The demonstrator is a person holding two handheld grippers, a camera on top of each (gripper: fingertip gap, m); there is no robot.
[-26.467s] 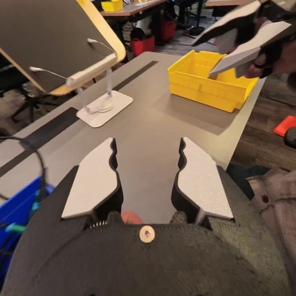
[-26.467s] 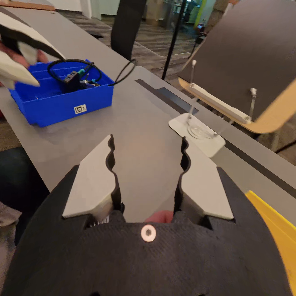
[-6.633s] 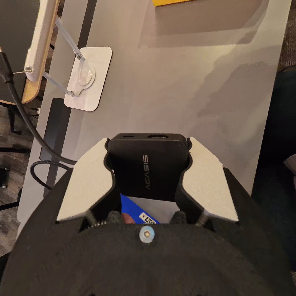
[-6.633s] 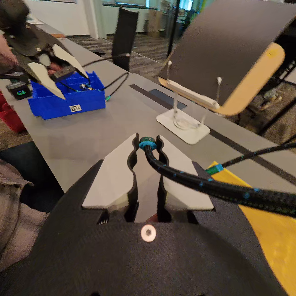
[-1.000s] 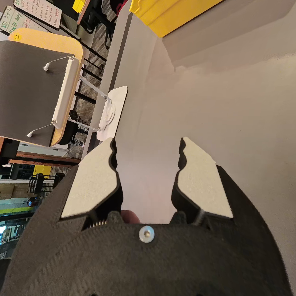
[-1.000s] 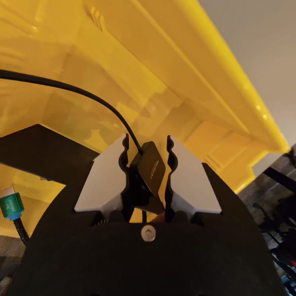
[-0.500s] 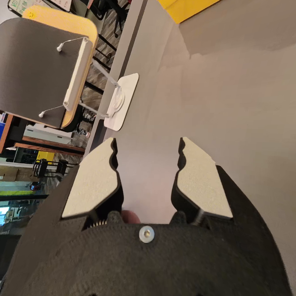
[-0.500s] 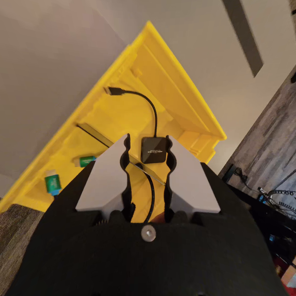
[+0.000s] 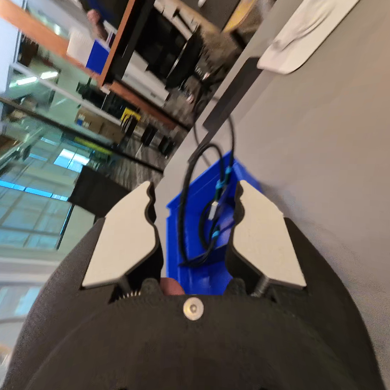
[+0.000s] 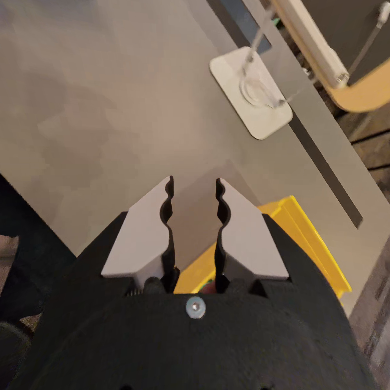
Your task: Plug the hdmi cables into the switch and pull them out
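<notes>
My left gripper [image 9: 194, 184] is open and empty, and the blurred left wrist view is rolled sideways. Between its fingers lies a blue bin [image 9: 200, 278] on the grey table [image 9: 316, 147]. The bin holds black cables [image 9: 182, 221] with cyan collars [image 9: 219, 185] and a pale plug tip [image 9: 213, 209]. One cable loops out over the bin's far rim. My right gripper [image 10: 194, 178] is open and empty above the table [image 10: 105, 105]. The yellow bin [image 10: 299, 238] shows under and right of its fingers. The switch is not in view.
A white stand base [image 10: 253, 95] carries a tilted dark board with a wooden edge [image 10: 358, 99]; the base also shows in the left wrist view [image 9: 299, 38]. A dark strip [image 10: 316, 168] runs along the table. The table edge and a person's dark clothing [image 10: 21, 232] lie left. About 45 cm separates my left fingertips from my right.
My right gripper let go of the switch in the yellow bin, lifted away and now faces the table. My left gripper swung from the stand to the blue bin, still open.
</notes>
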